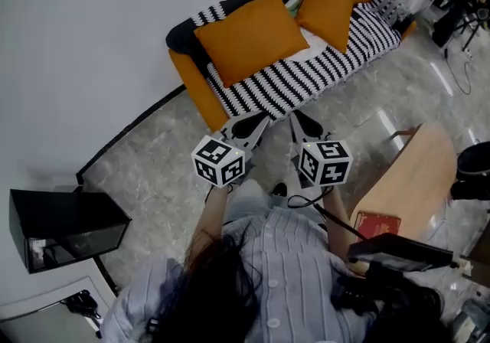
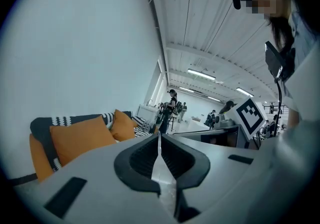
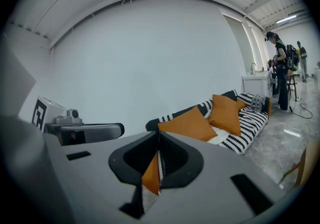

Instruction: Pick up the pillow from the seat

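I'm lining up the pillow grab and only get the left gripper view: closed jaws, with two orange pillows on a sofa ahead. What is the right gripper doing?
Observer: The right gripper is shut too, with nothing held.
Operator: How near is the sofa?
Observer: In the head view, the left gripper and the right gripper hang short of the black-and-white striped sofa, over the grey marbled floor.
Operator: Anything on the right side?
Observer: A light wooden table with a red book on it stands at the person's right, off the line to the larger orange square pillow.
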